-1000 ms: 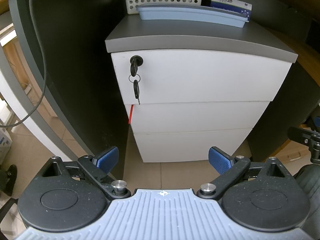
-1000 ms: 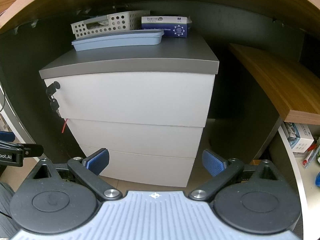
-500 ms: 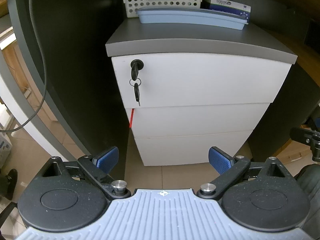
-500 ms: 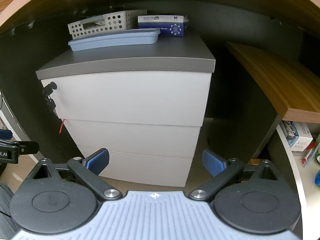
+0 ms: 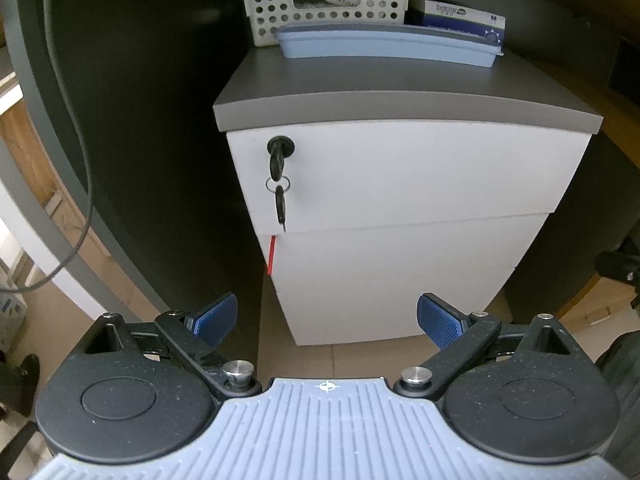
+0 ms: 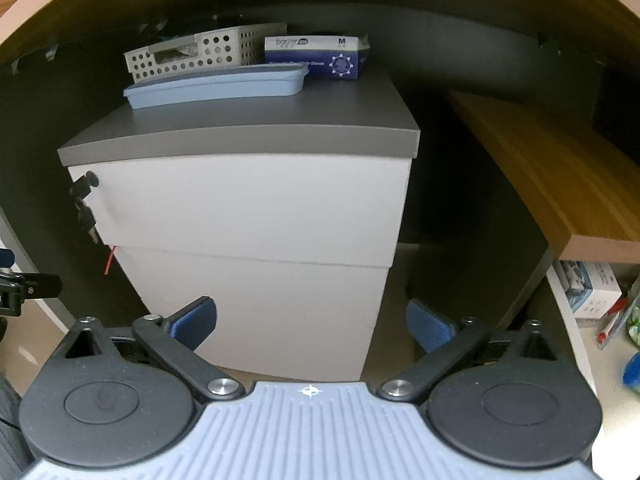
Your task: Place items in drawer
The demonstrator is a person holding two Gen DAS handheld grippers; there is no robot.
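Left gripper [image 5: 327,318] first: two blue-padded fingers [image 5: 214,316] spread wide, gripping nothing. Right gripper [image 6: 312,325], same story, its two fingers [image 6: 195,322] splayed apart and empty. Both hover in front of the drawer cabinet [image 5: 400,200], low against its bottom front, not touching it.

Count on the cabinet: three white drawer fronts, all pushed in flush. The top drawer [image 5: 420,172] carries one lock at its upper left corner with a key [image 5: 276,160] in it and a second key dangling from a ring below. One red strip [image 5: 271,254] pokes out at the left edge, just under the top drawer.

On the cabinet's grey top, three things: a blue tray [image 5: 388,46] at the front, a white perforated basket [image 5: 328,8] behind it, a blue glove box [image 6: 316,56] to the basket's right.

The left view gives the keys head-on and a grey cable [image 5: 76,160] hanging left of the cabinet. The right view shows instead a wooden shelf [image 6: 560,176] right of the cabinet, with small boxes [image 6: 592,292] beneath it.

Open floor [image 5: 360,360] lies before the cabinet; dark panels close in on both its sides, and a wooden table edge curves overhead.
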